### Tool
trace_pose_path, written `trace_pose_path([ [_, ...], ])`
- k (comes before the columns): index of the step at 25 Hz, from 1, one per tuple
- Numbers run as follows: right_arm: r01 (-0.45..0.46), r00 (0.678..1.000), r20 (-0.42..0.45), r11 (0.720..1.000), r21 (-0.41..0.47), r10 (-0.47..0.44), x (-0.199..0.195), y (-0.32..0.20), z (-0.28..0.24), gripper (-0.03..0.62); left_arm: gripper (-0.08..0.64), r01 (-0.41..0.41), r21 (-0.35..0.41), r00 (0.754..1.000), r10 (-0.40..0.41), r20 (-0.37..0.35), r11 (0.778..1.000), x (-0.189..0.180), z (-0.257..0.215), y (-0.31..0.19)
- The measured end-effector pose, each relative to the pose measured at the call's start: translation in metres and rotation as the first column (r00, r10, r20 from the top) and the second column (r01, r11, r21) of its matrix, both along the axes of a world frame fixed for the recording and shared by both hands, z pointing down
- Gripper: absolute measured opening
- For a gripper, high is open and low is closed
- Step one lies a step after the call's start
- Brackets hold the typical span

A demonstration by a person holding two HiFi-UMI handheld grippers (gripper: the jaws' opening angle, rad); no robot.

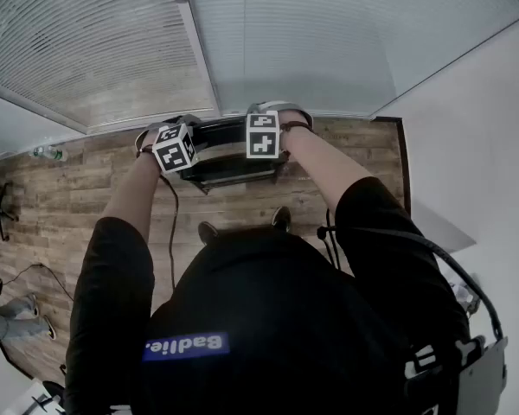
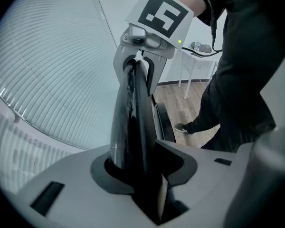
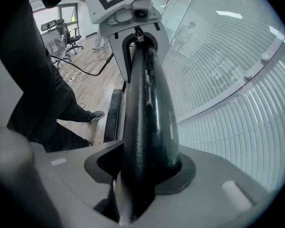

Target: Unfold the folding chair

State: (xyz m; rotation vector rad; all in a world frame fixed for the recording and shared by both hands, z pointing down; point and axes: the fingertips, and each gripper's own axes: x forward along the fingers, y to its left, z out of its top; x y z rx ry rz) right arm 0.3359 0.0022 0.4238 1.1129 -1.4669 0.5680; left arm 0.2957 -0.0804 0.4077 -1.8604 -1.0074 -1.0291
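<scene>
One black folding chair point(image 1: 233, 167) stands on the wooden floor point(image 1: 60, 197) against the blind-covered glass wall point(image 1: 95, 50). Its top rail runs left to right, and its lower part is hard to make out from above. Two grippers hold that rail, one toward each end: the left gripper point(image 1: 175, 145) and the right gripper point(image 1: 264, 134), fingers point(image 2: 104, 177) clenched on it.

Your folding chair point(image 3: 149, 122) gleamed glossy black, finely pebbled on one face; left gripper point(image 2: 142, 172) and right gripper point(image 3: 137, 175) looked matt grey plastic; the floor point(image 1: 60, 197) showed wood-grain planks.
</scene>
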Motion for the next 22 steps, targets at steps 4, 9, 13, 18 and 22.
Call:
trace_pose_path([
  [4,-0.004,1.0,0.0,1.0,0.0,0.004,0.0004,0.0014,0.0003,0.17,0.141,0.001,0.001,1.0,-0.001,-0.001,1.0,0.0001,0.0012,0.0012],
  [9,-0.004,1.0,0.0,1.0,-0.002,0.004,0.0016,0.0006,0.0015,0.17,0.143,0.0,0.0,1.0,0.0,-0.003,1.0,0.0014,0.0023,0.0006],
  [13,-0.005,1.0,-0.005,1.0,0.001,0.005,0.0024,0.001,0.003,0.173,0.146,0.0,0.002,1.0,0.0,-0.007,1.0,0.0014,0.0041,0.0011],
  [18,-0.009,1.0,0.002,1.0,-0.003,0.009,-0.0007,0.0025,0.0027,0.178,0.157,0.018,-0.007,1.0,-0.018,-0.008,1.0,-0.0009,0.0027,0.0026],
  [22,0.002,1.0,-0.005,1.0,0.004,-0.002,-0.0003,0.0016,0.0052,0.179,0.184,0.09,-0.043,0.995,-0.092,-0.044,0.995,0.0011,0.0017,-0.0025],
])
